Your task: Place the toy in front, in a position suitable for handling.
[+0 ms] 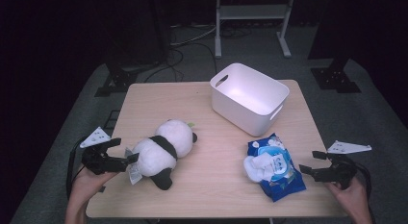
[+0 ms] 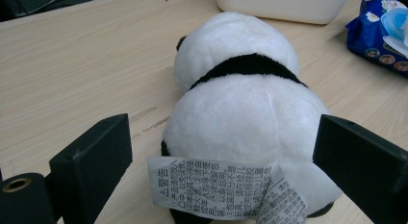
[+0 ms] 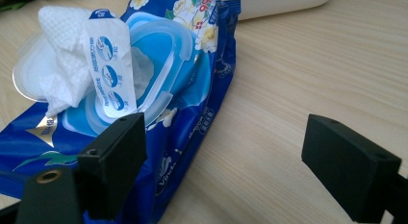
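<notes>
1. The left tongs (image 1: 126, 159) stand spread wide, holding nothing, right at the back end of the toy panda (image 1: 161, 149), which lies on its side on the near left part of the worktop (image 1: 207, 123).
2. In the left gripper view the two jaws flank the panda's white rump; its paper label (image 2: 211, 191) hangs between them. A good grip probably means pushing in past the label so the pads meet plush, not paper.
3. The right tongs (image 1: 308, 162) are also released and empty, just beside the blue pack of wipes (image 1: 275, 167) at the near right, with one jaw at the pack's edge.
4. The pack's lid is flipped up and a wipe sticks out, so closing on the pack's body seems safer than on the flap.
5. The white bin (image 1: 249, 97) stands empty at the far side, likely the goal.
6. The worktop is pale wood; grey carpet, cables and dark stands surround it in a dim room.
</notes>
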